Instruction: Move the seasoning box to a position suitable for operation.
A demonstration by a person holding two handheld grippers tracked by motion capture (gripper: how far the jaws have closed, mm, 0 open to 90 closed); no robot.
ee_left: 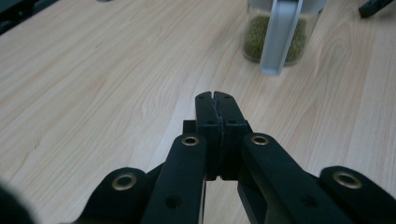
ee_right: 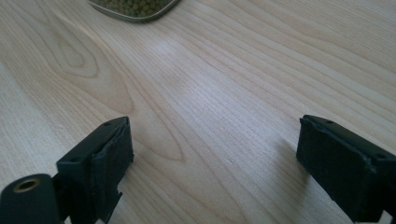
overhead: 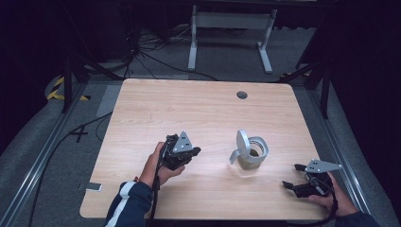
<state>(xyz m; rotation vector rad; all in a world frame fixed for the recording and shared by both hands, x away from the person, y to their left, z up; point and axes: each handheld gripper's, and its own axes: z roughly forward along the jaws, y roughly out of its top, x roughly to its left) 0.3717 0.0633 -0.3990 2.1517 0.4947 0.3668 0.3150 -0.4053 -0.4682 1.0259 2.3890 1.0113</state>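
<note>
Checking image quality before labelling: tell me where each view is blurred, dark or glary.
High view: dark surroundings, a bright patch on the light wooden table. Left gripper view: near linkage soft, clear jar of green beans slightly blurred. Right gripper view: pale sheen on the wood, black gripper pads soft.

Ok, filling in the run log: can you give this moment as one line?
left hand-held gripper: shut, empty | right hand-held gripper: open, empty | clear lidded jar of green beans: upright between them, lid open, untouched

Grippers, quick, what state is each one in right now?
Left gripper: closed, jaws pressed together, holding nothing.
Right gripper: open wide, nothing between its jaws, over bare table.
</note>
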